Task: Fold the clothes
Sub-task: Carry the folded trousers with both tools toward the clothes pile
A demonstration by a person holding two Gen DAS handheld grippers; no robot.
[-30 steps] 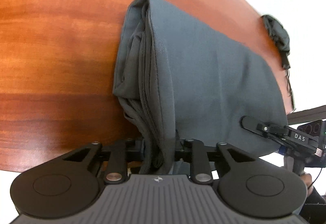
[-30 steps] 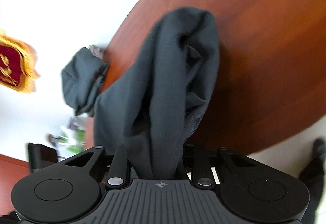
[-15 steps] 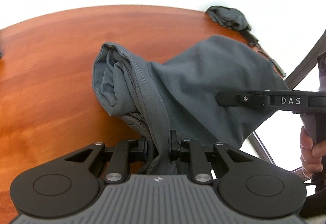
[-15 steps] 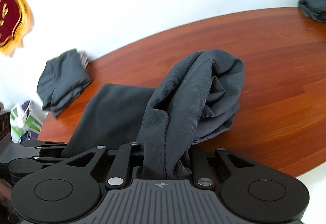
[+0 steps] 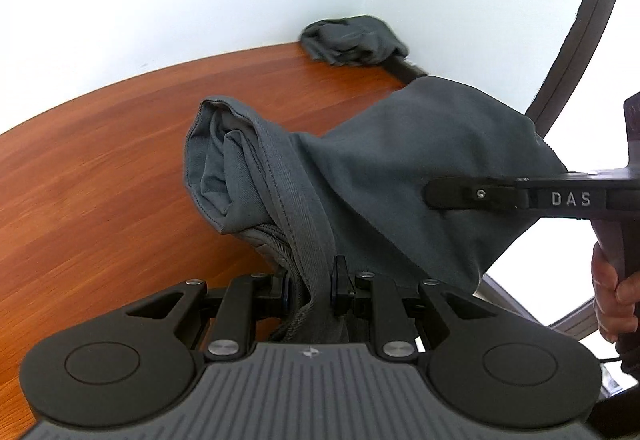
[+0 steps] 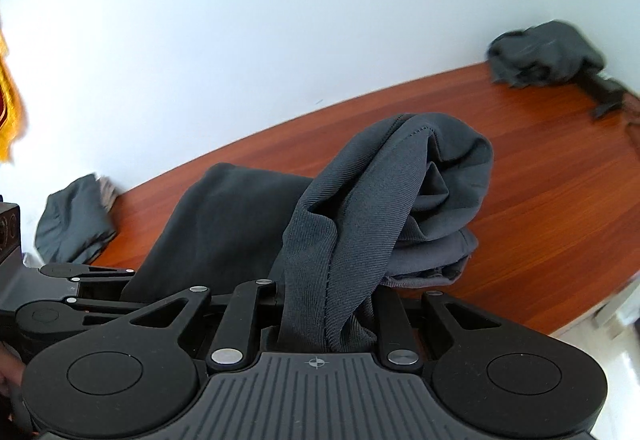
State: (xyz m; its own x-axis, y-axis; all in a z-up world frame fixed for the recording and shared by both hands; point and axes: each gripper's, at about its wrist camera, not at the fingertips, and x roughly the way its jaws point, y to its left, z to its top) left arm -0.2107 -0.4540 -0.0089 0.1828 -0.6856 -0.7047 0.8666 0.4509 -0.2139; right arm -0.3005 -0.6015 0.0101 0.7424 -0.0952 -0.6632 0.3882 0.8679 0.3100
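With both the left gripper (image 5: 316, 280) and right gripper (image 6: 328, 304) fingers clenched on the grey garment (image 5: 380, 168) above the worktop (image 5: 100, 180), we judge the next move is laying it flat.

Bright, even daylight washes the wall (image 6: 240, 40) white; fisheye bending curves the edges, distant clothes blur.

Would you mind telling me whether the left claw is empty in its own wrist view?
No, the left claw is closed on a bunched edge of the grey garment, which hangs from it above the wooden table.
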